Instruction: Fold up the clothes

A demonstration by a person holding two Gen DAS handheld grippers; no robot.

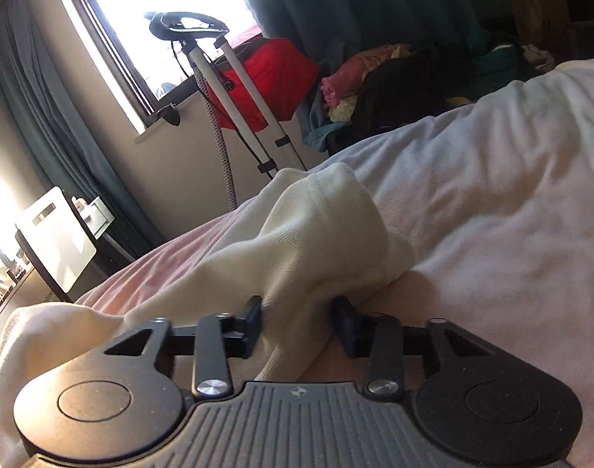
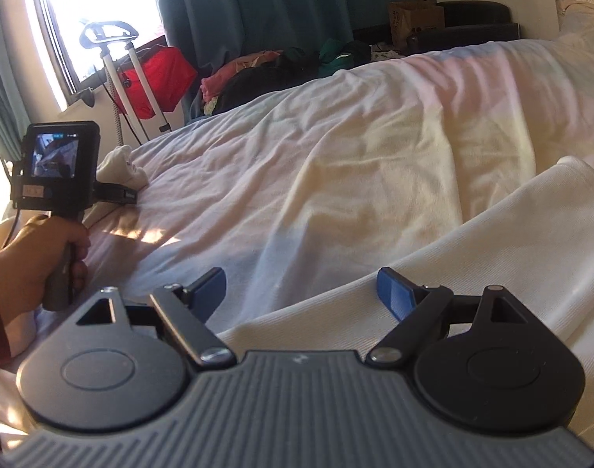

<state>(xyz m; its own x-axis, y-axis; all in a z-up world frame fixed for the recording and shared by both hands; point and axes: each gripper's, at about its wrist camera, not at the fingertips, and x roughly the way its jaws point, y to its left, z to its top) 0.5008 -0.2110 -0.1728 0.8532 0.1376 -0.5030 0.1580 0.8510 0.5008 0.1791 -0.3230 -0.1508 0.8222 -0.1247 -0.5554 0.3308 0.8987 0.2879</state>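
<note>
A cream-white garment lies on the bed. In the left wrist view my left gripper (image 1: 299, 318) has its jaws around a bunched fold of the garment (image 1: 316, 230), which rises in a hump just ahead of the fingers. In the right wrist view my right gripper (image 2: 303, 294) is open and empty, low over the sheet, with the flat part of the garment (image 2: 472, 249) under its right finger. The left gripper (image 2: 121, 191) also shows at the far left, held in a hand, with the cloth bunch (image 2: 123, 167) at its tip.
The white bed sheet (image 2: 336, 136) is wrinkled and fills most of both views. Beyond the bed's far edge are a pile of coloured clothes (image 2: 258, 74), a red bag (image 2: 156, 78), a garment steamer stand (image 2: 113, 58), teal curtains and a bright window.
</note>
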